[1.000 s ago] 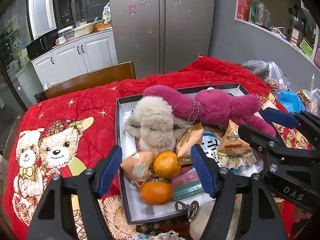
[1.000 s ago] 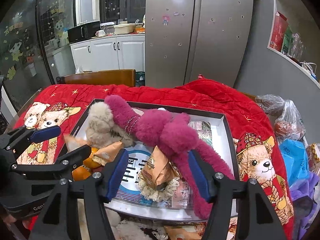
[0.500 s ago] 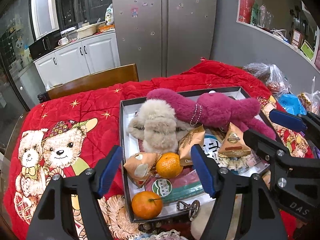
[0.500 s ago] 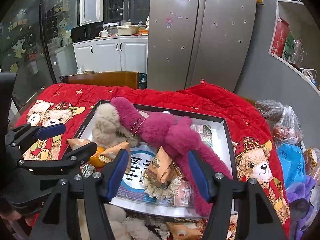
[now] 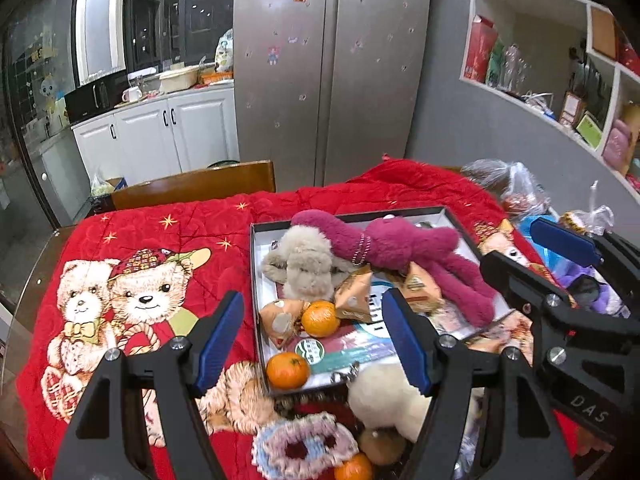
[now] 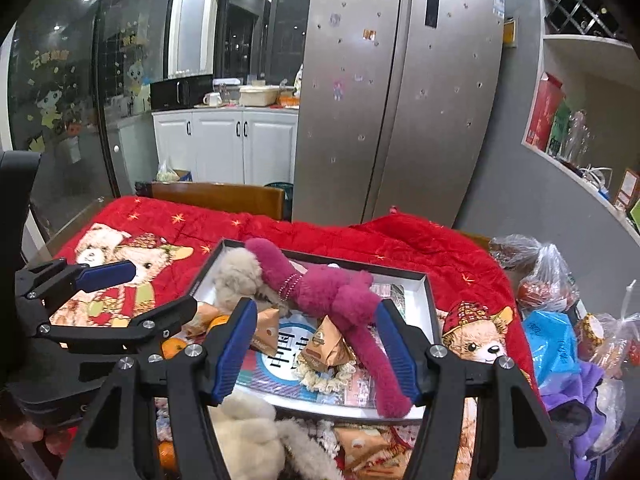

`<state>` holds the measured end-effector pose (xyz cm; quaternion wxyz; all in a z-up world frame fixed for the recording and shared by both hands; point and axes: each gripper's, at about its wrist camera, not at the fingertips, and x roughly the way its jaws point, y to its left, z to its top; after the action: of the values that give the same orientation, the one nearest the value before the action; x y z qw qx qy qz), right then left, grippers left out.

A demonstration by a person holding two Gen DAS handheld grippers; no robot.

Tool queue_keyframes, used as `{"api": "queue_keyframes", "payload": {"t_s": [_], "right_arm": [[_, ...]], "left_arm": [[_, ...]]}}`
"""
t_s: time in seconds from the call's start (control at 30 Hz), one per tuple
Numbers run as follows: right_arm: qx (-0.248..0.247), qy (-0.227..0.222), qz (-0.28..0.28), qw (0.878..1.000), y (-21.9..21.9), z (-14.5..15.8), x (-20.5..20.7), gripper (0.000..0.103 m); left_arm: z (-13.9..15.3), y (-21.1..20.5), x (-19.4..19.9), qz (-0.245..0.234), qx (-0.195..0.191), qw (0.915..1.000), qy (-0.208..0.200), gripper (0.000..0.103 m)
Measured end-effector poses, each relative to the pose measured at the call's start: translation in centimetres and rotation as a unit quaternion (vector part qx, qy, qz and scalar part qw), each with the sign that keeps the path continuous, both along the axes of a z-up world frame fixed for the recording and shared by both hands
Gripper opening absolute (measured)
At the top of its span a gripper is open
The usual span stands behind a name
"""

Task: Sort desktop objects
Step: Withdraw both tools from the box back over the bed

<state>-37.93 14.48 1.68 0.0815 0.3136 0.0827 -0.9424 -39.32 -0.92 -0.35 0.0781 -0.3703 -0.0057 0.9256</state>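
Left tongs (image 5: pixel 312 340): spread wide and empty, blue pads either side of the lower centre of the left wrist view, hovering above the near end of the tray.
Right tongs (image 6: pixel 314 346): also spread apart, holding nothing, lower centre of the right wrist view, above the tray's middle.
Tray (image 5: pixel 256 280): shallow, dark-rimmed, white inside, centre of the frame, sitting on the red bear-print blanket (image 5: pixel 132 272) that covers the surface.
Magenta plush (image 5: pixel 400 248): sprawled across the far half of the tray, one long limb running toward the lower right, a bead bracelet around it.
Beige plush (image 5: pixel 304 264): upper left part of the tray, touching the magenta one.
Oranges: one (image 5: pixel 320 319) mid-tray just below the beige plush; another (image 5: pixel 287 370) at the near left corner, inside the rim.
Snack packets: a tan one (image 5: pixel 280 320) touching the first orange; one more (image 6: pixel 324 346) lies beside the magenta limb, centre of the right wrist view.
Cream plush (image 5: pixel 384 400): outside the tray, just past its near edge, bottom centre.
Wooden chair (image 5: pixel 192 188): behind the surface, mid-left.
Fridge (image 5: pixel 332 68): silver, two doors, upper centre.
Plastic bags (image 6: pixel 548 280): bunched at the right edge.
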Motion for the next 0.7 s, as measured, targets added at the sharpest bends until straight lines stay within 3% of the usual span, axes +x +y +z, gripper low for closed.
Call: {"api": "queue_keyframes", "payload": {"t_s": [0.17,0.27,0.37,0.5,0.7], "right_arm": [[0.001,0.018,0.000,1.000,0.1,2.0,3.4,0.065],[0.003,0.039,-0.006,0.999,0.3,3.5,6.1,0.077],[0.008,0.061,-0.004,0.998,0.2,4.5,8.9,0.078],[0.010,0.077,0.000,0.997,0.1,5.0,12.5,0.079],[0.010,0.079,0.017,0.997,0.4,3.4,16.5,0.081]], "left_arm": [[2.9,-0.4,4.5,-0.009,0.001,0.9995,0.030,0.077],[4.2,-0.9,7.7,-0.006,-0.009,0.9986,0.053,0.087],[4.6,-1.3,11.0,-0.015,-0.014,0.9976,0.066,0.088],[3.7,-1.0,15.0,-0.011,-0.043,0.9964,0.072,0.088],[-0.5,-0.1,18.7,-0.035,-0.036,0.9962,0.071,0.089]]}}
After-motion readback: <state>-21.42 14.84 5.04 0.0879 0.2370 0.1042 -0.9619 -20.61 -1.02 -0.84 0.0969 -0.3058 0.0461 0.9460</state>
